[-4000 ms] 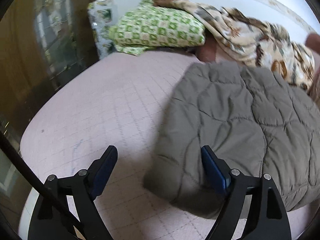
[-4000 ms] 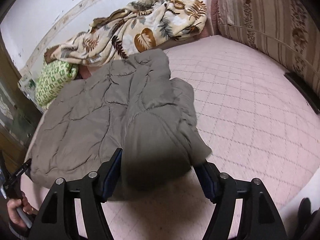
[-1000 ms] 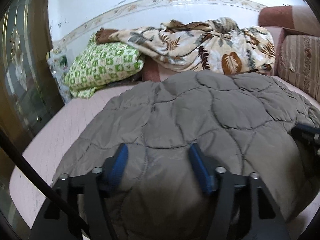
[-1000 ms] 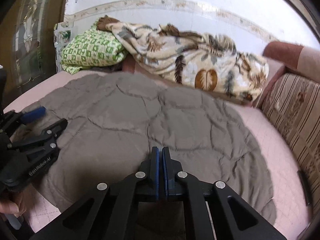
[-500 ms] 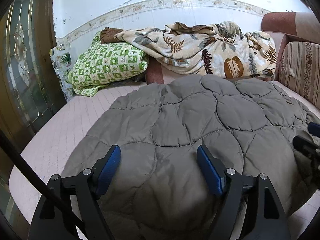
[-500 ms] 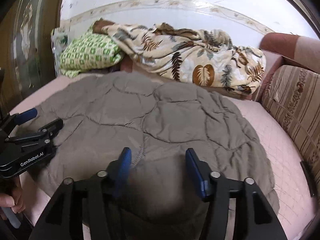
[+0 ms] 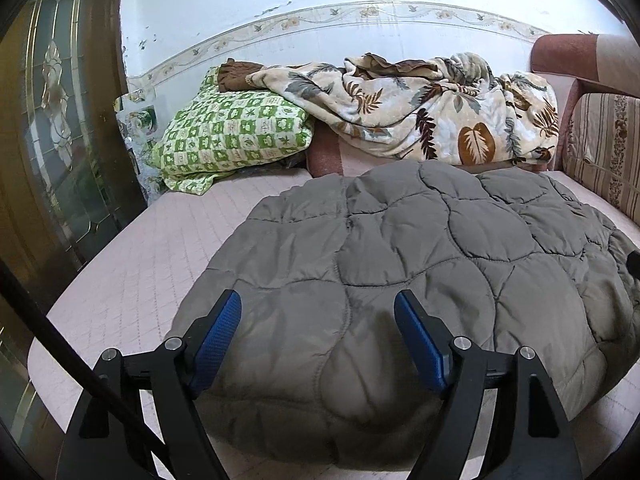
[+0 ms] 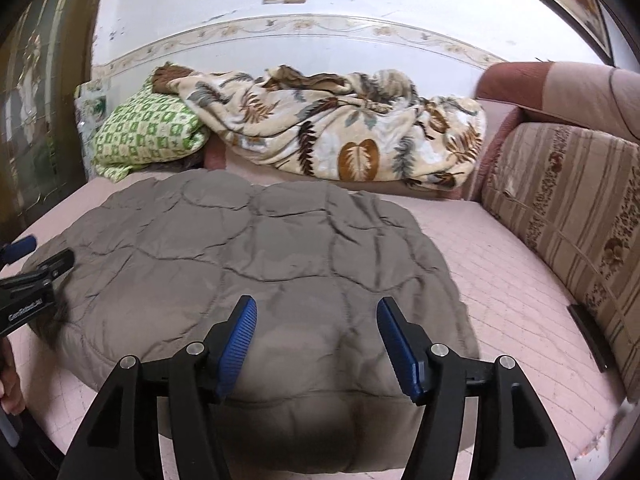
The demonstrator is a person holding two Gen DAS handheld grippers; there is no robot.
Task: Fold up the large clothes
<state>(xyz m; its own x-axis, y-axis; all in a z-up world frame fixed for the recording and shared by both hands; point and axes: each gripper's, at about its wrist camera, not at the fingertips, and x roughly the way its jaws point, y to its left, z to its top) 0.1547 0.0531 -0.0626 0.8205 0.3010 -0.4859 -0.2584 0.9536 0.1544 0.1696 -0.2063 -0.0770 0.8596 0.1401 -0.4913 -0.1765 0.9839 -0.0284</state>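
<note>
Now both spread and empty over the grey quilted padded coat (image 8: pixel 248 264): left gripper (image 7: pixel 318 340), right gripper (image 8: pixel 316 344) freshly widened; puffy fold liable to spring apart unpressed.

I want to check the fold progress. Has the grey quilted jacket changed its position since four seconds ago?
Yes. The grey quilted jacket then had a part lying toward the right gripper; now it lies compact, squarely before the leaf blanket.

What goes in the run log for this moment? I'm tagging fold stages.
stage: release after fold | left tongs: open over grey quilted coat | right tongs: just opened, nothing gripped | coat: folded on pink bed
</note>
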